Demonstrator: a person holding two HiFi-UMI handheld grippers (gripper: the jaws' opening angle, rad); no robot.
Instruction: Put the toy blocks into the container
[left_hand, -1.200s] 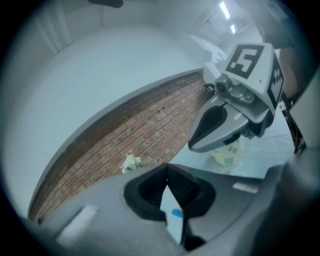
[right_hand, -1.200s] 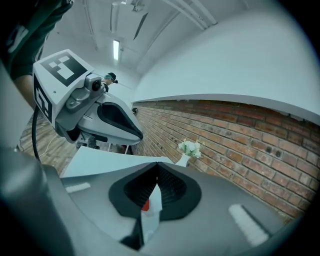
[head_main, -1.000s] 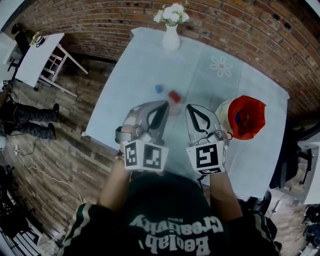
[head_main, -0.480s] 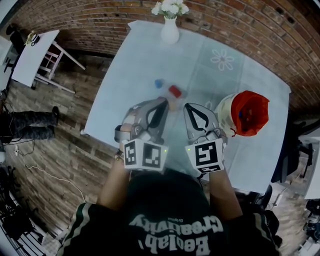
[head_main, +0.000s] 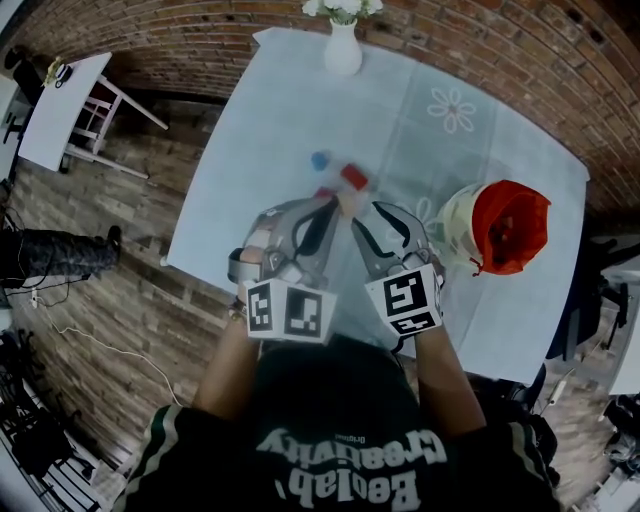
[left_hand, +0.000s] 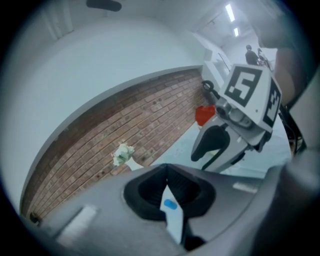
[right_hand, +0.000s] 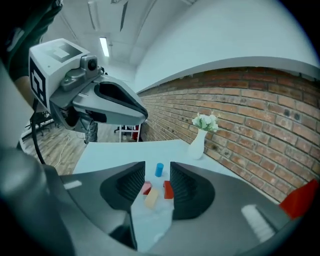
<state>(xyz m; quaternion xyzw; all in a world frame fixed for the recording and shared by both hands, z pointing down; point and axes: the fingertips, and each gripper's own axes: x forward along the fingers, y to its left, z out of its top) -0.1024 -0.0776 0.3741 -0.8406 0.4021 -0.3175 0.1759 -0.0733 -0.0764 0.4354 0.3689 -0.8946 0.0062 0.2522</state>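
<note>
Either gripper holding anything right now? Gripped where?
Nothing held: right gripper jaws have just been opening, empty, with the toy blocks lying on the table beyond them; left gripper jaws together, empty.

Head view overhead, gripper views low, forward

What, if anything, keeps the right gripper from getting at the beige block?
Probably nothing, so yes: the right gripper holds nothing, its jaws have just been opening, and the beige block lies straight ahead. Two red blocks sit close beside it.
</note>
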